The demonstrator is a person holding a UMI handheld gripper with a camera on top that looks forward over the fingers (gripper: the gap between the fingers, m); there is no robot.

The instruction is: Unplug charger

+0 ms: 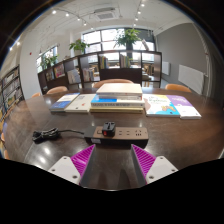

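Observation:
A black power strip [122, 132] lies on the dark wooden table [40, 118] just beyond my fingers. A small black charger [107, 126] is plugged into its left part, and a black cable [52, 134] runs off to the left in a loop. My gripper [113, 160] is open and empty, with its purple pads [84, 157] spread wide on either side. The strip sits ahead of the gap between them, apart from both fingers.
Several books and papers [118, 98] lie across the far half of the table. Chairs [118, 83] stand behind it. Shelves with plants [100, 62] and large windows fill the back of the room.

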